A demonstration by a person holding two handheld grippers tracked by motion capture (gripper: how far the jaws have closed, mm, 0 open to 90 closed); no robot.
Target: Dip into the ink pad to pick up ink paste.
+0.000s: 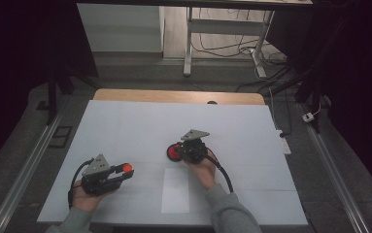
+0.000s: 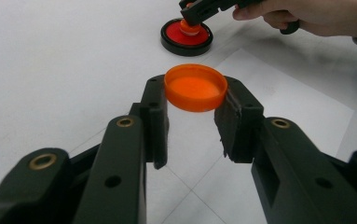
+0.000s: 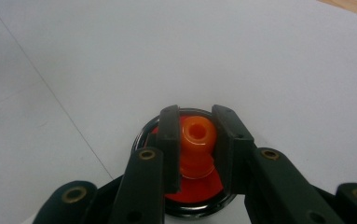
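My left gripper (image 2: 195, 98) is shut on an orange round cap (image 2: 195, 87), held just above the white table; in the high view the left gripper (image 1: 123, 171) sits at the front left with the orange cap (image 1: 126, 168) at its tips. My right gripper (image 3: 195, 135) is shut on a small orange nozzle-like piece (image 3: 197, 137) that stands on a red disc with a black rim (image 3: 199, 198). In the high view the right gripper (image 1: 186, 148) hangs over that red disc (image 1: 174, 153) near the table's middle. The left gripper view shows the disc (image 2: 187, 37) farther off.
A white board (image 1: 125, 126) covers the wooden table (image 1: 174, 95). A paler rectangle (image 1: 176, 190) lies at the front centre. Cables trail from both grippers. Beyond the table stand desk legs (image 1: 188, 43) and floor cables (image 1: 271, 63); dark frames flank both sides.
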